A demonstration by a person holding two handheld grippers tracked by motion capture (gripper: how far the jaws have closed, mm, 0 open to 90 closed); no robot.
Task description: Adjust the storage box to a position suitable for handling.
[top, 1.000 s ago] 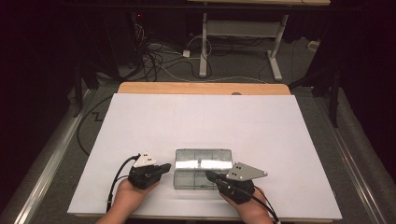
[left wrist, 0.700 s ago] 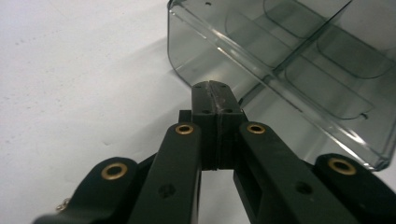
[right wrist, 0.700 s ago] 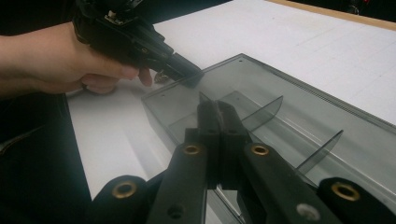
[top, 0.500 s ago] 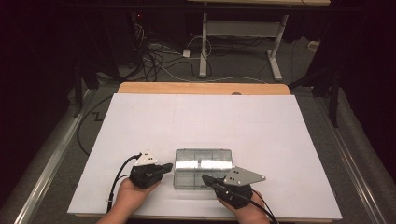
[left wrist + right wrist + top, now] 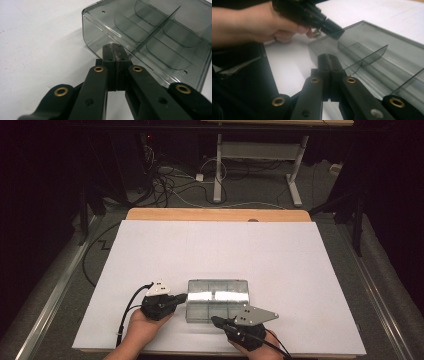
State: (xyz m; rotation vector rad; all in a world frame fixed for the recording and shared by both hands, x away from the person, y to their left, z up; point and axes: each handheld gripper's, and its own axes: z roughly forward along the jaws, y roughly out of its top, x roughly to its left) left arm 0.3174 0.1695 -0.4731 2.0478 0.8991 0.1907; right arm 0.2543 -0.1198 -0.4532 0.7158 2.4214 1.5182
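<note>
Pressing my left fingers (image 5: pixel 115 47), closed together, against the clear divided organizer box's (image 5: pixel 217 299) wall at its 9 o'clock end | right fingers (image 5: pixel 329 60) also closed, gripping nothing, tips at the box's near rim around 6 o'clock | box open, compartments bare, resting on the white desk (image 5: pixel 300 270) near its 6 o'clock edge.

Dark room; cables (image 5: pixel 170 185) on floor behind white table (image 5: pixel 225 245).
</note>
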